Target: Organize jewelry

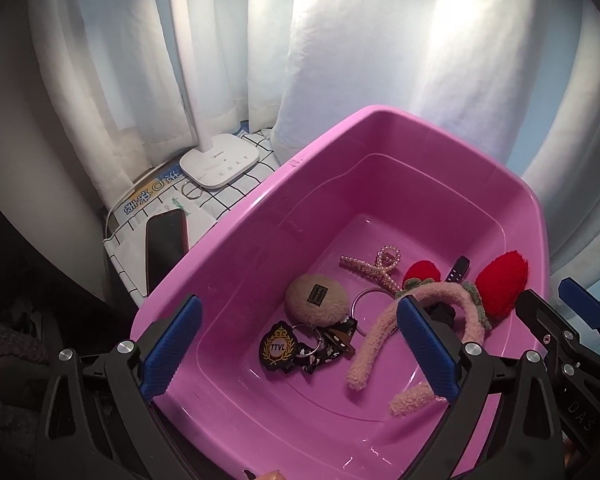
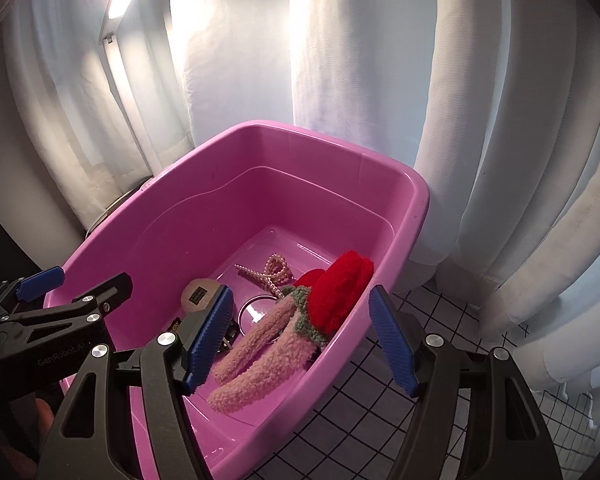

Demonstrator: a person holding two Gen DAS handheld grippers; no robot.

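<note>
A pink plastic tub (image 1: 228, 224) (image 2: 148, 216) holds the jewelry. Inside lie a fuzzy pink headband (image 1: 374, 338) (image 2: 260, 350) with red strawberry ears (image 1: 504, 282) (image 2: 340, 292), a pearl hair claw (image 1: 374, 268) (image 2: 270, 274), a beige round plush charm (image 1: 316, 300) (image 2: 198, 292), a black TTVL badge keychain (image 1: 278, 348) and a metal ring (image 1: 366, 306) (image 2: 256, 310). My left gripper (image 1: 298, 348) is open and empty above the tub's near side. My right gripper (image 2: 300, 338) is open and empty over the tub's right rim; it also shows in the left wrist view (image 1: 556, 312).
A white desk lamp (image 1: 220, 160) stands left of the tub on a checked cloth (image 1: 236, 188) (image 2: 380, 420). A dark phone (image 1: 166, 246) and a loose ring (image 1: 192, 191) lie beside it. White curtains (image 1: 380, 40) (image 2: 360, 60) hang close behind.
</note>
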